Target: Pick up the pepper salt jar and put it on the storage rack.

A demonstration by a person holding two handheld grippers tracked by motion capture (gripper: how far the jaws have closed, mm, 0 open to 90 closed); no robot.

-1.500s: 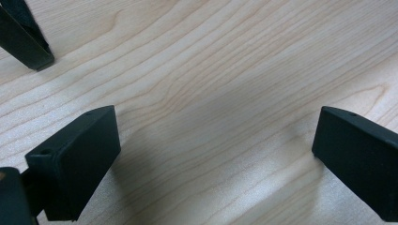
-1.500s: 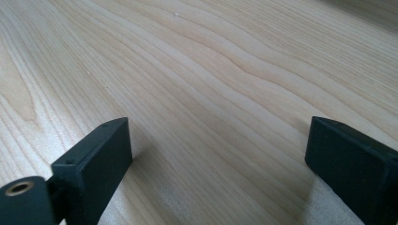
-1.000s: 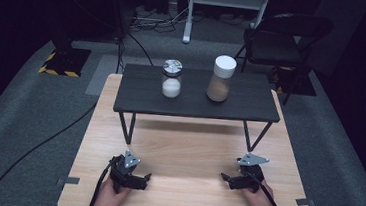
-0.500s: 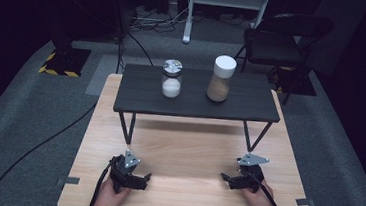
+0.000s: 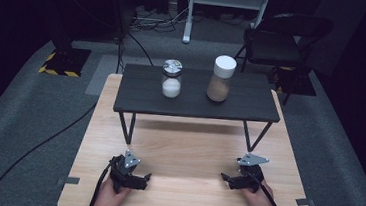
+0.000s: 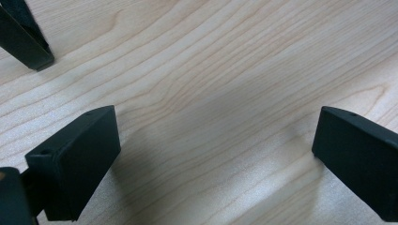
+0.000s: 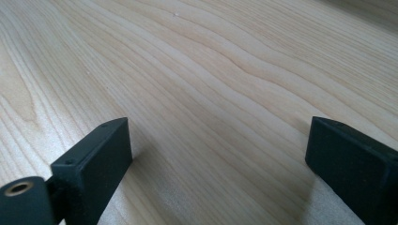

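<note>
Nothing moved since earlier, left tool [image 5: 140, 179] and right tool [image 5: 228, 179] resting on wooden table [image 5: 187, 148], jaws spread wide, empty

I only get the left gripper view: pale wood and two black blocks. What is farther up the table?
Observer: A low black shelf on thin legs stands on the wooden table.
Operator: Anything on it?
Observer: A clear glass jar of white powder with a silver lid, beside a taller jar of brown powder with a white lid.
Operator: And the other hand?
Observer: The right gripper rests low near the front edge, jaws apart.
</note>
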